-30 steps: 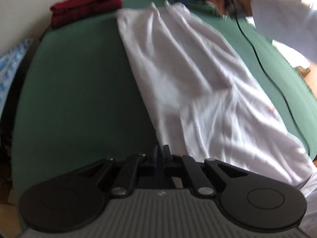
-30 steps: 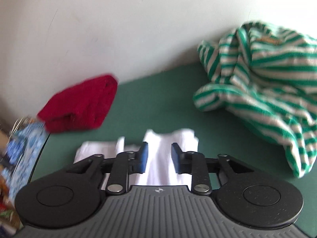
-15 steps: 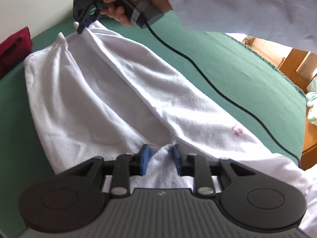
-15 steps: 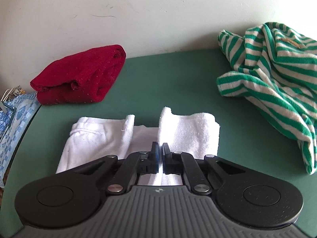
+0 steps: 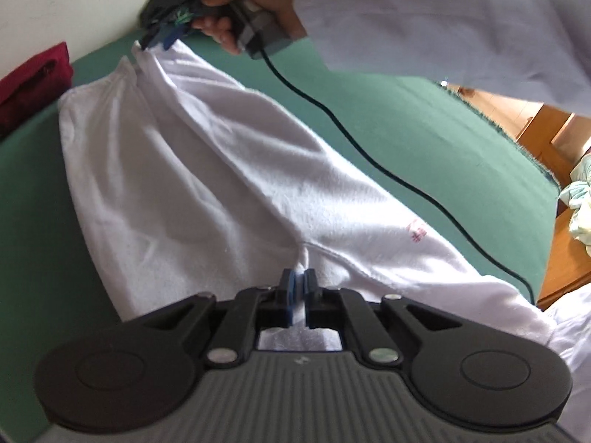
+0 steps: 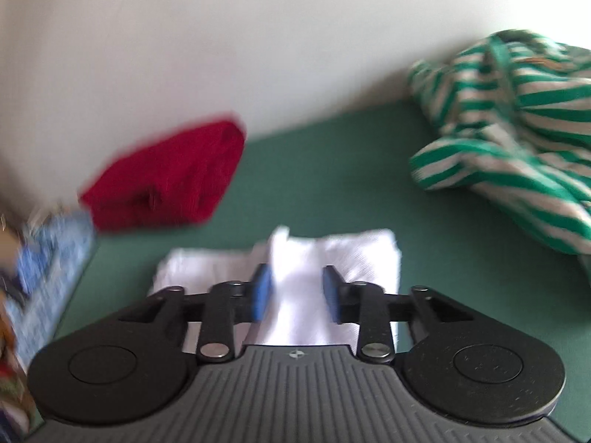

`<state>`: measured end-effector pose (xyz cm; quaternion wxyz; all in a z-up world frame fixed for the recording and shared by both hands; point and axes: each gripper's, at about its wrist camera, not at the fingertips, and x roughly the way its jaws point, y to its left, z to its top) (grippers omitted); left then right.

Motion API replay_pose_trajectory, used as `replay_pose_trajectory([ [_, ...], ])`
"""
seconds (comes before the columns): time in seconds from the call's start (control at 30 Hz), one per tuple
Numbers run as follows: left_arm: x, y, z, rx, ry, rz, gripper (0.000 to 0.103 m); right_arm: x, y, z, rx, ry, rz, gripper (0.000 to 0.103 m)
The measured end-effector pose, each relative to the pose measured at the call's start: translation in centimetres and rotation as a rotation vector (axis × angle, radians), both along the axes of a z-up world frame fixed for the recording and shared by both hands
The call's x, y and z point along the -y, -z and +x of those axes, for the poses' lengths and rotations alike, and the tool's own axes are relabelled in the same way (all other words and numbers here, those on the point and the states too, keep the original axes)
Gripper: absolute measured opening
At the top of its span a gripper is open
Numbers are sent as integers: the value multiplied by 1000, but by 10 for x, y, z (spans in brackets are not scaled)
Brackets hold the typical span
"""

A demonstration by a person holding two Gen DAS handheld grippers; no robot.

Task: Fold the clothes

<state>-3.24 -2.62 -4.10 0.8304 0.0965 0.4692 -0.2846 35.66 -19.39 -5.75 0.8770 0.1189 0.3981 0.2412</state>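
Left gripper (image 5: pixel 299 283) is clenched on a pinch of the white trousers (image 5: pixel 221 184), spread long across the green table (image 5: pixel 424 129). Only this view catches the person's hand (image 5: pixel 251 18) and cable (image 5: pixel 369 155). Right gripper (image 6: pixel 297 291) has its fingers released astride the trouser hem. Its blurred view alone shows the folded red garment (image 6: pixel 166 177) and striped top (image 6: pixel 517 125), cut off at the right edge.

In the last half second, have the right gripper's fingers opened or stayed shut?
Yes, opened. The right gripper was pinched on the white garment and now its blue pads stand apart, cloth loose between them.
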Motion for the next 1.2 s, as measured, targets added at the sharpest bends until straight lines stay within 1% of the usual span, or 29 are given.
replay_pose_trajectory([
  [0.03, -1, 1, 0, -3, -3, 2, 2, 6, 0, 2, 8, 18, -15, 35],
  [0.1, -1, 5, -1, -16, -8, 8, 2, 7, 7, 8, 11, 3, -74, 31],
  [0.13, -1, 5, -2, -15, -8, 7, 2, 8, 11, 10, 6, -5, -81, 28],
  [0.17, 0, 5, -2, -13, -8, 9, 2, 8, 13, 11, 7, -6, -96, 28],
  [0.2, 1, 3, -1, -3, -7, 25, 4, 6, 12, 10, 33, 17, -146, 26],
  [0.23, 3, 1, -1, 7, -6, 41, 9, 5, 11, 9, 59, 40, -195, 14],
  [0.27, 3, -1, 0, 19, -8, 54, 9, 3, 10, 8, 85, 63, -244, 7],
  [0.33, -4, -14, 2, 60, -31, 62, 10, 1, 6, 4, 135, 125, -344, 15],
  [0.4, -10, -30, 4, 122, -66, 67, 10, 9, -3, -5, 140, 34, -218, 13],
  [0.43, -10, -34, 7, 139, -72, 47, 8, 9, -6, -9, 120, -32, -158, 12],
  [0.47, -10, -39, 11, 157, -78, 26, 9, 3, -6, -13, 102, -92, -151, 12],
  [0.5, -8, -41, 14, 168, -78, 6, 9, -8, -3, -15, 85, -143, -188, 12],
  [0.57, 8, -35, 23, 140, -38, -33, 9, -39, 11, -12, 67, -214, -292, 12],
  [0.6, 17, -31, 27, 125, -17, -51, 10, -48, 13, -13, 108, -216, -306, 12],
  [0.63, 26, -25, 28, 104, 5, -60, 10, -55, 14, -9, 118, -216, -308, 12],
  [0.67, 33, -17, 28, 78, 22, -68, 10, -60, 15, -7, 123, -216, -308, 10],
  [0.7, 40, -10, 27, 51, 37, -73, 10, -55, 15, -9, 116, -217, -297, 9],
  [0.73, 45, -1, 26, 24, 45, -62, 10, -50, 14, -11, 108, -218, -287, 9],
  [0.8, 50, 15, 20, -12, 52, -26, 10, -41, 13, -16, 93, -221, -267, 17],
  [0.83, 49, 19, 14, 8, 51, -16, 10, -36, 12, -18, 86, -222, -256, 21],
  [0.87, 47, 18, 8, 23, 54, -12, 12, -31, 12, -20, 78, -223, -246, 21],
  [0.97, 40, 17, 0, 25, 60, 17, 17, -16, 10, -27, 55, -227, -215, 20],
  [1.1, 33, 19, -1, 9, 26, -24, 17, 3, 7, -35, 25, -231, -174, 22],
  [1.13, 31, 19, -1, 10, 23, -30, 17, 8, 7, -38, 17, -232, -164, 19],
  [1.2, 32, 19, -2, 12, 22, -32, 17, 4, 11, -38, 27, -224, -157, 17],
])
